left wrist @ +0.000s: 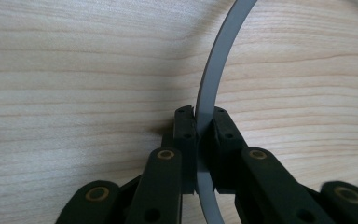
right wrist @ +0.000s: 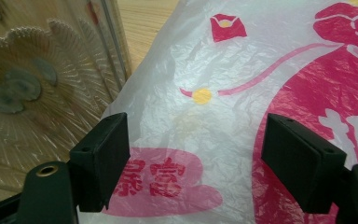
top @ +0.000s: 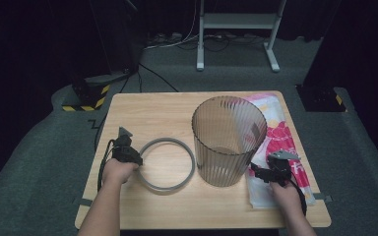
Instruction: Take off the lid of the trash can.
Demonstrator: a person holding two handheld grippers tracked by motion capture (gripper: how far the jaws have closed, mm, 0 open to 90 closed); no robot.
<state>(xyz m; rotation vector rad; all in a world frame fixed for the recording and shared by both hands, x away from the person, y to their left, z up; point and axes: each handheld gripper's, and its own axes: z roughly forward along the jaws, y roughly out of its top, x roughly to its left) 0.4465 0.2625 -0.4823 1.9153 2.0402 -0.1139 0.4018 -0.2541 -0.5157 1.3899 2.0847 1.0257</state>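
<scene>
The left gripper [left wrist: 196, 140] has its jaws pinching the grey ring [top: 166, 163], flat on the surface [top: 142, 105] beside the ribbed bin [top: 229, 140]: thin, stiff, probably light. The right gripper [right wrist: 193, 154] hovers, jaws spread, over the soft, slippery plastic bag [right wrist: 242, 116].

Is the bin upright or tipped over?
Upright: the bin stands on the table with its open mouth up, beside the ring.

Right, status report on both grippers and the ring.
Left gripper shut on grey ring, which lies on the table. Right gripper open over plastic bag. Ribbed bin stands between them.
</scene>
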